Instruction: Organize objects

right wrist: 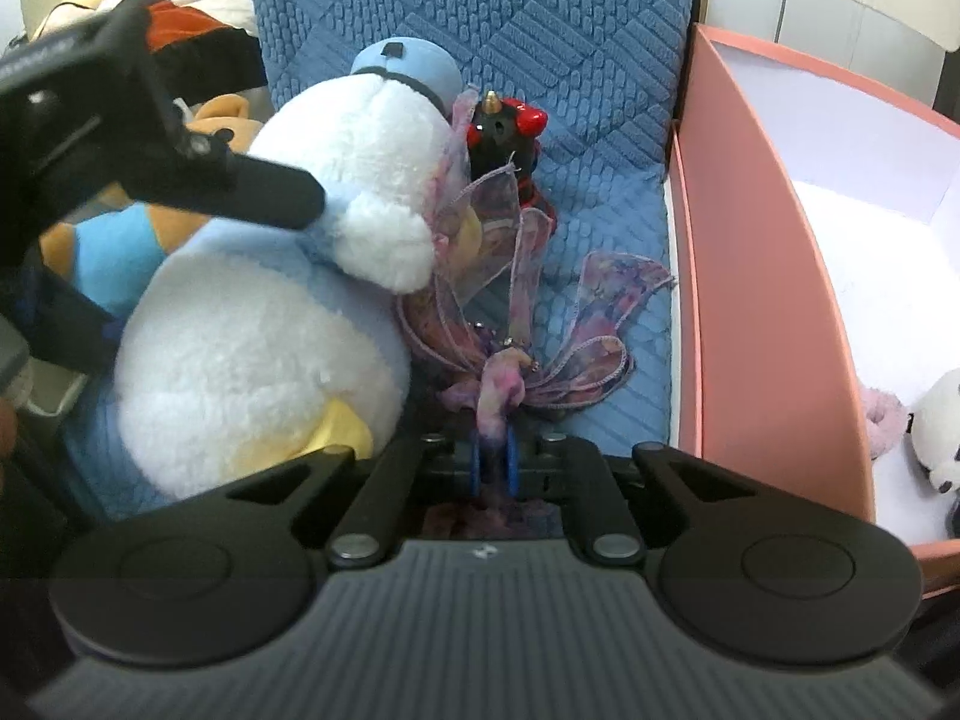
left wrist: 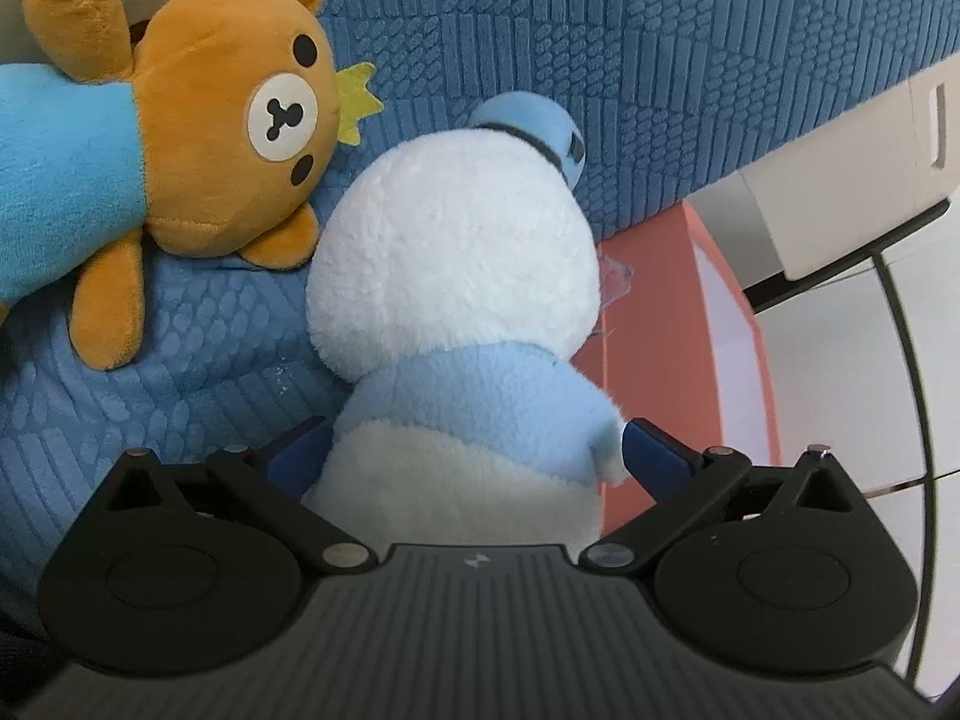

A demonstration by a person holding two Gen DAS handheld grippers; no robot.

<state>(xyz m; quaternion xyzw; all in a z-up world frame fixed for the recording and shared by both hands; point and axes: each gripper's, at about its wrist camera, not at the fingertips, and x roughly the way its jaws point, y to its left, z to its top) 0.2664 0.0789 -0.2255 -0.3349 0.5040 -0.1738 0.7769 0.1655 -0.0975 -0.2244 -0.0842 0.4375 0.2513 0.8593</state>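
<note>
A white and light-blue plush bird (left wrist: 456,252) with a blue cap sits upright on the blue sofa seat (left wrist: 198,348). My left gripper (left wrist: 480,450) stands wide open around its lower body, a blue pad on each side, not squeezing. The right wrist view shows the same bird (right wrist: 258,348), and one of the left gripper's fingers (right wrist: 270,198) lies across its shoulder. My right gripper (right wrist: 495,462) is shut on the pink-purple end of a ribbon toy (right wrist: 516,324), whose gauzy loops fan out over the seat to the right of the bird.
A brown bear plush (left wrist: 234,138) in a blue shirt lies left of the bird. A small black and red figure (right wrist: 504,132) stands behind the ribbon toy. A pink box (right wrist: 774,312) to the right of the sofa holds a panda plush (right wrist: 942,432) and a pink plush (right wrist: 882,414).
</note>
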